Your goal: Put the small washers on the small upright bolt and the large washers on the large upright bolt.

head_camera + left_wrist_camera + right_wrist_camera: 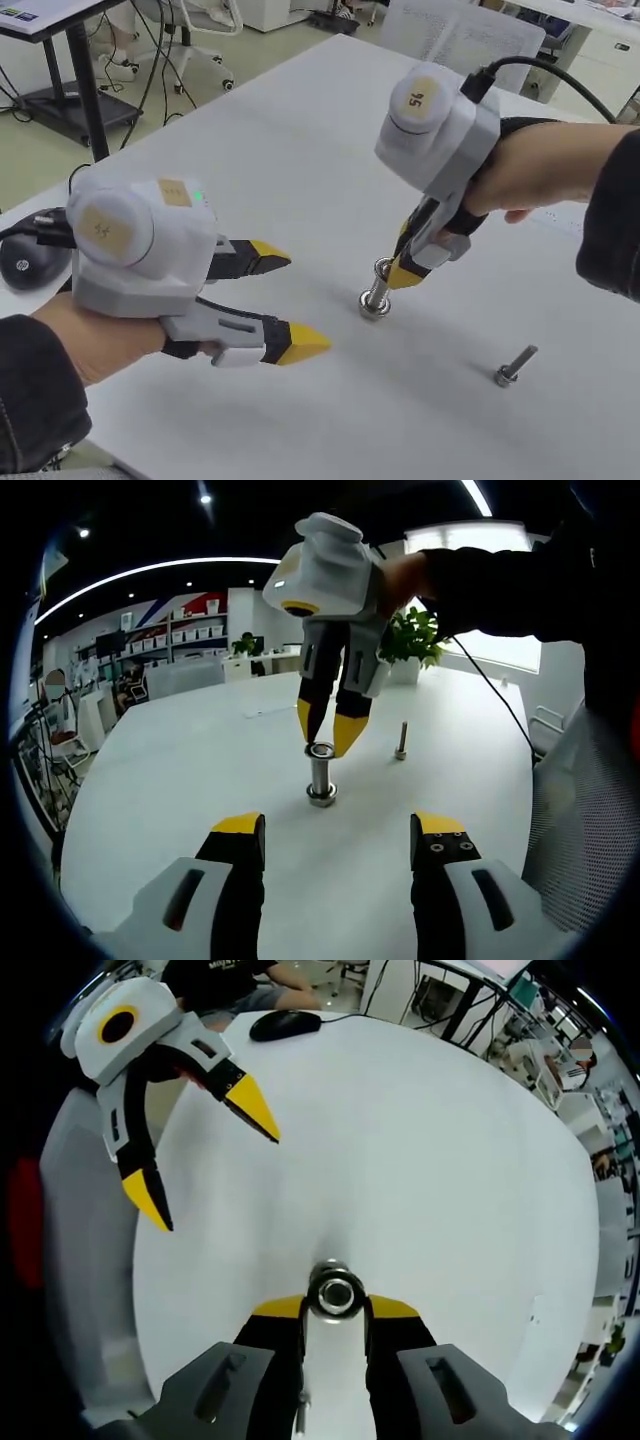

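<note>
Right gripper (pixel 337 1307) pinching a large washer (pixel 320 748) atop the large upright bolt (pixel 321 777); left gripper (pixel 302 300) spread; white office workbench (pixel 300 150).

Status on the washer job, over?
Left claw open, empty, hovering aside. Right claw shut on large washer at top of large bolt. Small bolt stands apart. Nothing blocking.

Head view: the camera sits above and behind both grippers, facing forward and down across the white table (pixel 300 130) at middle range.

Left gripper view: the camera is low over the tabletop, facing nearly level toward the large upright bolt (pixel 321 780) and the right gripper (pixel 328 742) over it.

Right gripper view: the camera is close above the bolt, facing steeply down onto its top, with the left gripper (pixel 218 1180) at upper left.

All 3 views share the bolt.
</note>
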The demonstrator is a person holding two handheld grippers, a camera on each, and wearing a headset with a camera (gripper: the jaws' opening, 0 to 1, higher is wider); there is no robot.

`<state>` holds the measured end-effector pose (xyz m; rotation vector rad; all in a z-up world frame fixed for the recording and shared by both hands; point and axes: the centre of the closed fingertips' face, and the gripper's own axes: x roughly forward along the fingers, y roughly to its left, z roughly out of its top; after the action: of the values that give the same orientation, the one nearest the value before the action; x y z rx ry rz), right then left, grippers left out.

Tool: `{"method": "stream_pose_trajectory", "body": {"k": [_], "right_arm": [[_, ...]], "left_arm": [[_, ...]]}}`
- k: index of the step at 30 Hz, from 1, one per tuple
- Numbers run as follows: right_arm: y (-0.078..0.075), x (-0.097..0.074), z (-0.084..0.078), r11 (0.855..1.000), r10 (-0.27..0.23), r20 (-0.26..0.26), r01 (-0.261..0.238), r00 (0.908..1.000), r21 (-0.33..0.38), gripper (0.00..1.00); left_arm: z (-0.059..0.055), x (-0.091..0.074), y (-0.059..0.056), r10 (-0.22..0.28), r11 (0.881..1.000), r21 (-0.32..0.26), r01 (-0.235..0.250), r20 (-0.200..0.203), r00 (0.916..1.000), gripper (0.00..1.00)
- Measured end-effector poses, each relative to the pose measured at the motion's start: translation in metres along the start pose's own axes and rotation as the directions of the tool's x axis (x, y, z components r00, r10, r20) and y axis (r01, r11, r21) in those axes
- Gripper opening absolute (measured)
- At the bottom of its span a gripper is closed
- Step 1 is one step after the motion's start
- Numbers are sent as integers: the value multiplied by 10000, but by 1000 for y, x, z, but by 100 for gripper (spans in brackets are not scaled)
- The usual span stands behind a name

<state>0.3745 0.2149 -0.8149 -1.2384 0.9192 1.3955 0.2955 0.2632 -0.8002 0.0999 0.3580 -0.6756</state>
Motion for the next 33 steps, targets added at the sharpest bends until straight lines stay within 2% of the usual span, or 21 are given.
{"method": "stream_pose_trajectory", "body": {"k": [28, 33], "right_arm": [[2, 24, -2, 9995, 200, 21, -200, 9998, 226, 23], [1, 33, -4, 9991, 274, 17, -275, 9996, 325, 23]], "left_arm": [[-2, 0, 2, 48, 10000, -43, -48, -47, 10000, 57], [-2, 0, 3, 48, 10000, -49, -49, -52, 10000, 57]]}}
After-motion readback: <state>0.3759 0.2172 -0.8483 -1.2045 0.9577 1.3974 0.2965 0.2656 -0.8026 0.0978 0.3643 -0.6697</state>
